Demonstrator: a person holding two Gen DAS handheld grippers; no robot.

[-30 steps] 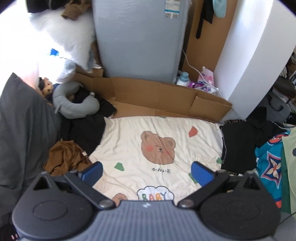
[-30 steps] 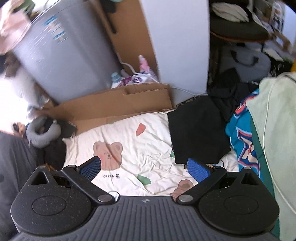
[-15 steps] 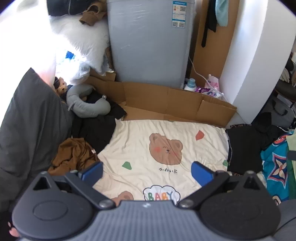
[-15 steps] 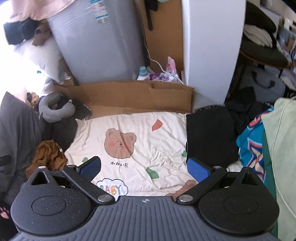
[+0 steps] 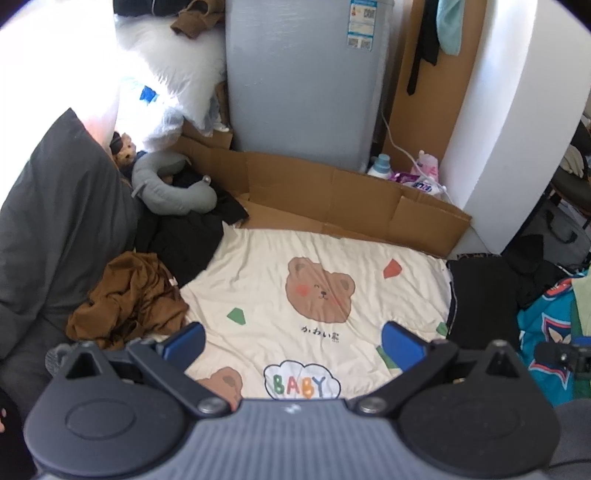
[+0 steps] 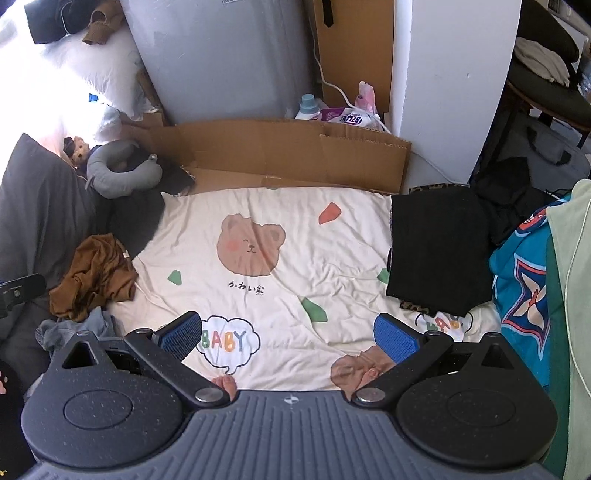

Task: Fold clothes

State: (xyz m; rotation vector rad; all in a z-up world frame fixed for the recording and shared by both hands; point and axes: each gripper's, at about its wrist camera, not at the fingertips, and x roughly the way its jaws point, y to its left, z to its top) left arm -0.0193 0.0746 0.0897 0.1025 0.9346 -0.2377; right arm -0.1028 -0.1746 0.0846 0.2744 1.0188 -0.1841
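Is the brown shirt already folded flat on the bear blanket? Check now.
No, the brown shirt lies crumpled in a heap at the left edge of the blanket.

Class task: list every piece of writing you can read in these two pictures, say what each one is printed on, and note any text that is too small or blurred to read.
"BABY": in a cloud shape on the cream bear blanket, and again near the folded black garment.
Small dark script under the bear face: Japanese characters, not clearly readable.
Purple packet behind the cardboard: letters too blurred.
Stickers on the grey appliance: too small.
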